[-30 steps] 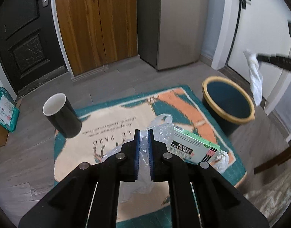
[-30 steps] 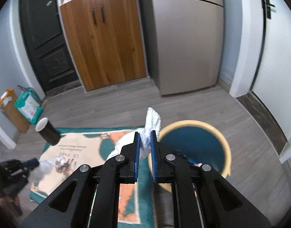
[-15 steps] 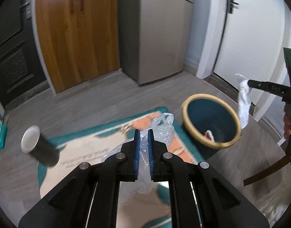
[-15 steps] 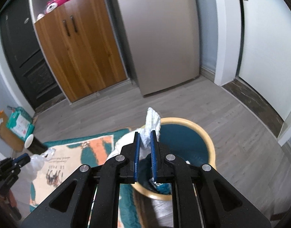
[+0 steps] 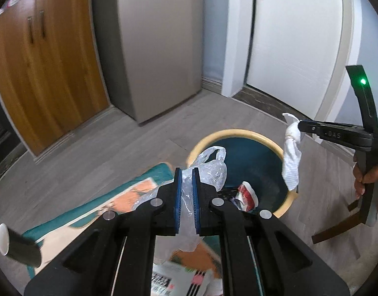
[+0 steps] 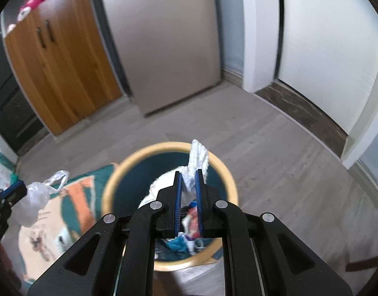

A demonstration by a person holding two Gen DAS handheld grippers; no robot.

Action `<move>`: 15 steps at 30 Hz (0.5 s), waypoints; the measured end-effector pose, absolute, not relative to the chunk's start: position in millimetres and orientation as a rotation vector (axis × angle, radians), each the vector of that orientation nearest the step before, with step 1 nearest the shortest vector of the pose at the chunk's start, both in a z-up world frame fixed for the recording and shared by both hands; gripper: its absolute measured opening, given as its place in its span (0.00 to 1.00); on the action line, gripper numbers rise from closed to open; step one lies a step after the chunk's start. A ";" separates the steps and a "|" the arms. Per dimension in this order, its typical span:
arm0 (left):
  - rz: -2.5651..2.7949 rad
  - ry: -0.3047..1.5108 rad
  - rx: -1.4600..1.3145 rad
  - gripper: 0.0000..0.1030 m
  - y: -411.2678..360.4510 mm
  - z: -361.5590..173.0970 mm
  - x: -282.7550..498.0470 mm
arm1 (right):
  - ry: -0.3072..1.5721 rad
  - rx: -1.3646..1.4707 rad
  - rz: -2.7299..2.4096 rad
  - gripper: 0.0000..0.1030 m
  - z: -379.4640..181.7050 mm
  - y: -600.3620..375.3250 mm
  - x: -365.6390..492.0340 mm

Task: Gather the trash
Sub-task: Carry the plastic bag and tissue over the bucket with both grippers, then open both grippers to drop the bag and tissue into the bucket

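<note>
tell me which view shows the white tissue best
The left wrist view: the white tissue hangs in full from the right gripper over the bin. The right wrist view shows it blurred, partly hidden between its own fingers.

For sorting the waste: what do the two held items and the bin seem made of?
Bag: thin clear plastic film, glossy and crinkled. White wad: probably paper tissue or cloth, matte, limp, twisted. Bin: likely plastic, dark teal walls with a smooth cream rim.

At the bottom of the left wrist frame, a printed box (image 5: 179,282) is cut by the edge and half hidden behind the gripper. The dark cup (image 5: 15,245) at lower left is smeared. In the right wrist frame, the bin's contents (image 6: 189,236) blur together.
</note>
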State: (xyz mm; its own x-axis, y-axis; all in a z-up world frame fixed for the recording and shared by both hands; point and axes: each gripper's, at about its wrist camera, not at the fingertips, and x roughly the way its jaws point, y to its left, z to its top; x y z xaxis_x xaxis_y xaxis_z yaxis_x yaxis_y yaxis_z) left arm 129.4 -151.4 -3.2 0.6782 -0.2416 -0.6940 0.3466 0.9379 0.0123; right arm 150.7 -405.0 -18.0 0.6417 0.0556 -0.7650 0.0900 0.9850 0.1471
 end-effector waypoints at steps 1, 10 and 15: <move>-0.339 0.760 0.152 0.07 -156.9 -6.0 131.3 | 0.885 0.186 -0.031 0.11 -23.4 -407.8 152.7; -0.387 0.808 0.142 0.07 -197.9 -37.0 155.8 | 0.951 0.246 -0.075 0.12 -51.4 -413.6 157.3; -0.396 0.840 0.118 0.07 -206.4 -55.9 166.3 | 0.973 0.210 -0.067 0.12 -57.8 -406.7 158.9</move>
State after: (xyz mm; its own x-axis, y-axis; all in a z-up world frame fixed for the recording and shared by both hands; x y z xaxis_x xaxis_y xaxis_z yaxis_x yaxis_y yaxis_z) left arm 166.3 -206.4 -55.9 0.5992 -0.2942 -0.7446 0.3865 0.9208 -0.0528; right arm 158.9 -406.7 -57.8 0.5625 0.0380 -0.8259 0.1501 0.9776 0.1473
